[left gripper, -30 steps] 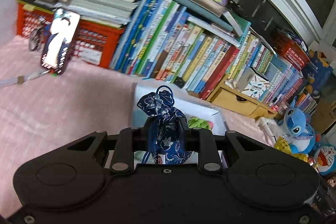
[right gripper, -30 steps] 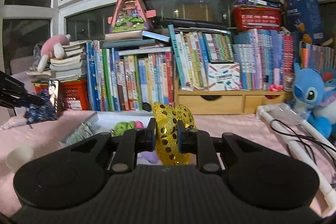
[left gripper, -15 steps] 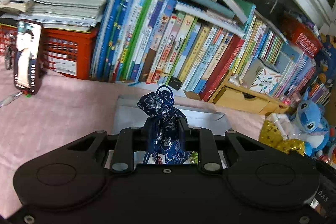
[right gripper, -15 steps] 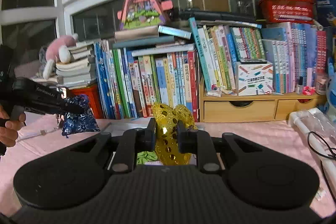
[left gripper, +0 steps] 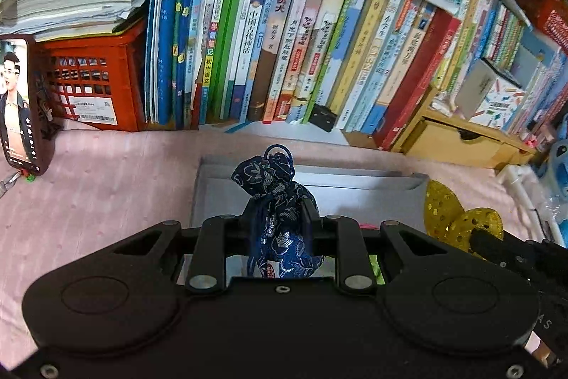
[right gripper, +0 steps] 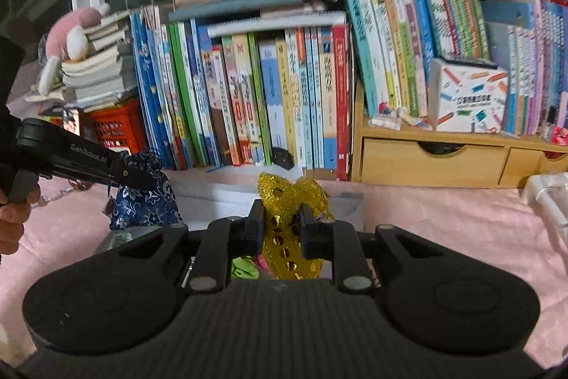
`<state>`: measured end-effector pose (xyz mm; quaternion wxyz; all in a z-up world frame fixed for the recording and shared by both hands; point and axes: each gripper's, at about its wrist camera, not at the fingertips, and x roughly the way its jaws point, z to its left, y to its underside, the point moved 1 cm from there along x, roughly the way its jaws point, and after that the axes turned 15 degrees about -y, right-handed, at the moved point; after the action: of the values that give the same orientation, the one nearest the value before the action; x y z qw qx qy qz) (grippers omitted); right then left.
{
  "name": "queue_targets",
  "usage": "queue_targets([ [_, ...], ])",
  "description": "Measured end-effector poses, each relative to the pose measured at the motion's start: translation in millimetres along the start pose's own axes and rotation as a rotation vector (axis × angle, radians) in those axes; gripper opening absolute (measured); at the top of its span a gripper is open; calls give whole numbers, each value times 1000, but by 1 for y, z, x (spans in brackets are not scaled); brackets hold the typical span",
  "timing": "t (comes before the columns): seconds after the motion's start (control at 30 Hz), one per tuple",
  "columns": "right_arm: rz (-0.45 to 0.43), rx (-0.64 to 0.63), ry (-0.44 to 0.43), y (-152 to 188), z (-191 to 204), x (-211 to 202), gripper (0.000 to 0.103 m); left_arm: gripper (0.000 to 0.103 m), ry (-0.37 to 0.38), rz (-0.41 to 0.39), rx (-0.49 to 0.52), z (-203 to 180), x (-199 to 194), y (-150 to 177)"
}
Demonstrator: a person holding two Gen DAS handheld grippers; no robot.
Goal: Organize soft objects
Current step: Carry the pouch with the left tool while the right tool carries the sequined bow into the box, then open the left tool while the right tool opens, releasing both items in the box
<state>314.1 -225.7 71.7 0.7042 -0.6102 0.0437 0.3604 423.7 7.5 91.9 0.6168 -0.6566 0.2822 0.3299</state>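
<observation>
My left gripper [left gripper: 278, 219] is shut on a dark blue floral drawstring pouch [left gripper: 275, 198] and holds it over the near left part of a white box [left gripper: 355, 185]. The pouch [right gripper: 143, 198] and left gripper [right gripper: 133, 174] also show at the left of the right wrist view. My right gripper [right gripper: 281, 219] is shut on a gold sequinned soft toy [right gripper: 291, 212], held above the box [right gripper: 213, 192]. That gold toy [left gripper: 458, 219] shows at the box's right edge in the left wrist view. Green and pink soft items [right gripper: 245, 267] lie inside the box, mostly hidden.
A row of upright books [left gripper: 301, 52] and a red crate [left gripper: 96, 84] stand behind the box on a pink cloth [left gripper: 99, 187]. A phone [left gripper: 17, 102] stands at left. A wooden drawer unit [right gripper: 429, 162] and white tubing [right gripper: 543, 198] are at right.
Both grippers have moved toward the white box with their objects still held. The gold toy now sits at the box's right edge, close to the blue pouch.
</observation>
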Motion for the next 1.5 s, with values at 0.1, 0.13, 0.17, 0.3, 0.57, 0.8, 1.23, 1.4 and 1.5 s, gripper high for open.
queue_targets([
  [0.1, 24, 15, 7, 1, -3, 13, 23, 22, -12, 13, 12, -1, 10, 1],
  [0.13, 31, 19, 8, 2, -4, 16, 23, 22, -14, 16, 15, -1, 12, 1],
  [0.17, 39, 25, 7, 2, -5, 19, 23, 22, -16, 19, 19, -2, 15, 2],
  [0.3, 69, 52, -7, 5, -8, 28, 24, 22, -19, 26, 28, -3, 20, 4],
  [0.57, 114, 65, -34, 7, -6, 35, 24, 23, -36, 49, 55, -9, 30, 11],
  [0.8, 134, 70, -42, 8, -8, 37, 24, 23, -49, 54, 60, -9, 31, 12],
  [1.23, 140, 85, -44, 5, -7, 34, 32, 33, -78, 40, 95, -11, 21, 14],
  [1.4, 127, 98, -39, 4, -6, 29, 37, 57, -102, 6, 129, -16, 3, 17],
  [1.5, 119, 108, -38, 5, -5, 24, 42, 60, -112, -13, 146, -17, -10, 19],
])
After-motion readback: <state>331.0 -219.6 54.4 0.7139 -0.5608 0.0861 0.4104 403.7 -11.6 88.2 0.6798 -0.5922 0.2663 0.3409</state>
